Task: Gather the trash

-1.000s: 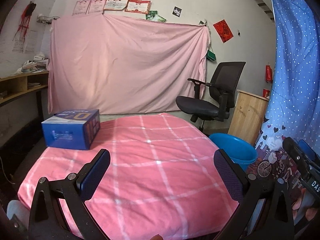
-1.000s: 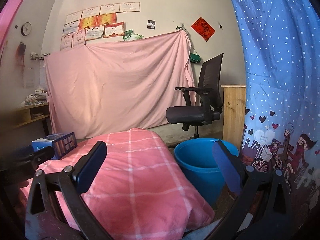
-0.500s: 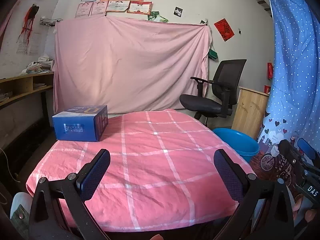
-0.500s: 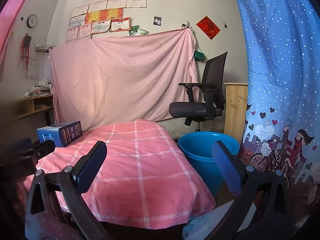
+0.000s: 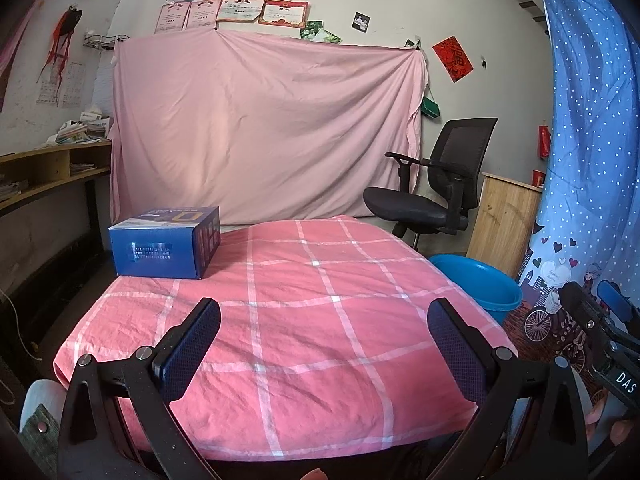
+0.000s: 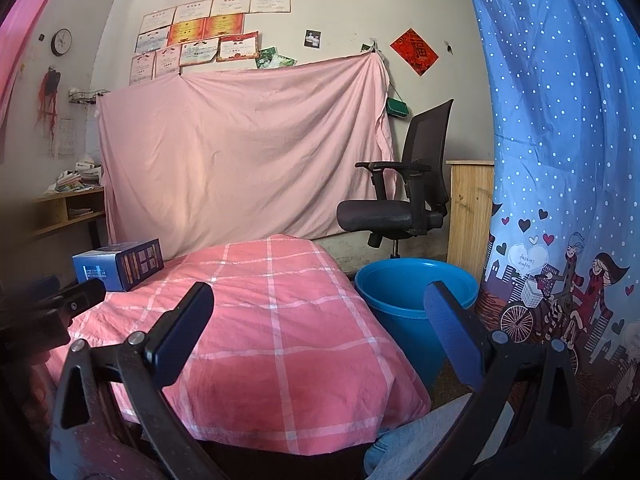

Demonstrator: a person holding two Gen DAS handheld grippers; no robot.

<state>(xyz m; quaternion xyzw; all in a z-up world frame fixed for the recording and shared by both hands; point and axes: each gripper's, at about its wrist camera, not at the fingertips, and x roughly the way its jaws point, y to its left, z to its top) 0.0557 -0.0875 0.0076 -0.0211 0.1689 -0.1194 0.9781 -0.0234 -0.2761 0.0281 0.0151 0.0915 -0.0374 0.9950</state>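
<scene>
1. A table draped in a pink cloth with white check lines (image 5: 320,320) fills the middle of both views; a pale pink sheet hung on the back wall (image 5: 264,128) rises behind it, with a black mesh office chair (image 5: 440,188) and a light wooden cabinet (image 5: 504,220) to the right.
2. A round blue plastic bucket (image 6: 412,300) stands on the floor just beside the table's right edge, in front of a blue curtain with white dots and cartoon figures (image 6: 560,160).
3. The blue rectangular cardboard box (image 5: 166,242) sits upright on the far left corner of the cloth, well apart from both grippers; nothing lies between it and them.
4. The left gripper (image 5: 324,344) hangs over the near edge, fingers wide apart and empty. The right gripper (image 6: 316,332) is likewise spread and holds nothing.
5. The box's print is too small to read. The bucket's inside is hidden in both views.
</scene>
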